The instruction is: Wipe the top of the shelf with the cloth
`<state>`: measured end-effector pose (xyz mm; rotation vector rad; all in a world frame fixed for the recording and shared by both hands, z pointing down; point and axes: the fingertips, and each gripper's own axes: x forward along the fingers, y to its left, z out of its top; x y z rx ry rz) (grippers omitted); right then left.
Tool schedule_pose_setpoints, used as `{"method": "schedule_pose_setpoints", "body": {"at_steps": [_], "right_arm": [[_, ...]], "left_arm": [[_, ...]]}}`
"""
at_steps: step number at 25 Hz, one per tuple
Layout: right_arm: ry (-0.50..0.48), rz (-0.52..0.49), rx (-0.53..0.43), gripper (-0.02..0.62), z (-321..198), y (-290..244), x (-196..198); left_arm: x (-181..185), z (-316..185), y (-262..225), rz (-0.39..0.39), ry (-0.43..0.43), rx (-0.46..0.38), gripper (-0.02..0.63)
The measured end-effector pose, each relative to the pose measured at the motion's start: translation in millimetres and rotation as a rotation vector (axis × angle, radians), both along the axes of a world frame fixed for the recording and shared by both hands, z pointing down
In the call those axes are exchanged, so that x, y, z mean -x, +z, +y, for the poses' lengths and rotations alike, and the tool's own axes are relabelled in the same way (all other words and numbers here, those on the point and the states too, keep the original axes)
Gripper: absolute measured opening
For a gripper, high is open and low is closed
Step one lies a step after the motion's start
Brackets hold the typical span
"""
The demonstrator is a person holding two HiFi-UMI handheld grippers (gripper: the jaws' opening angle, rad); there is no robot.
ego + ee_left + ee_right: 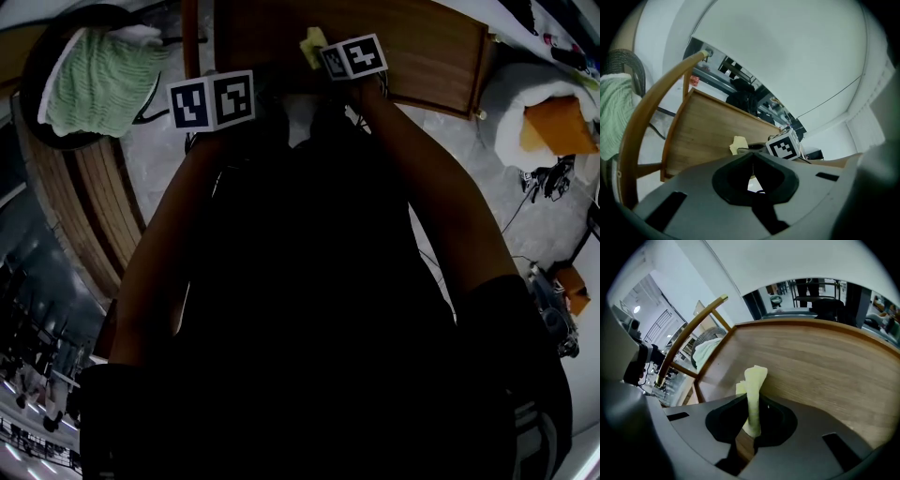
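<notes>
The right gripper [751,427] pinches a yellow cloth [754,380] over the wooden shelf [820,362] top; the left gripper [753,161] is pressed together, empty

A home-style room mocked up inside a lab or office.

A wooden shelf [375,47], a bent-wood chair [651,103], a green throw [98,80] and a white beanbag [525,103] with an orange cushion [560,124] look domestic. But loose cables and gear [548,178] lie on the pale floor [469,169], and past the bare white wall [787,56] a glass strip [815,291] shows office chairs.
</notes>
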<state>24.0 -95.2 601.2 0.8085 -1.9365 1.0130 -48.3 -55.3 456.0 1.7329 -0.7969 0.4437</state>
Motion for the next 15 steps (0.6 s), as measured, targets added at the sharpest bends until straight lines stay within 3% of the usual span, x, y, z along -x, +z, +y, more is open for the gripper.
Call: {"method": "schedule_pose_setpoints", "body": {"at_steps": [15], "right_arm": [[0.162,0.073,-0.031,0.052,2.2,-8.1,-192.0]], "left_arm": [[-152.7,-11.3,8.6,0.033,0.144,-0.004,0.012]]}}
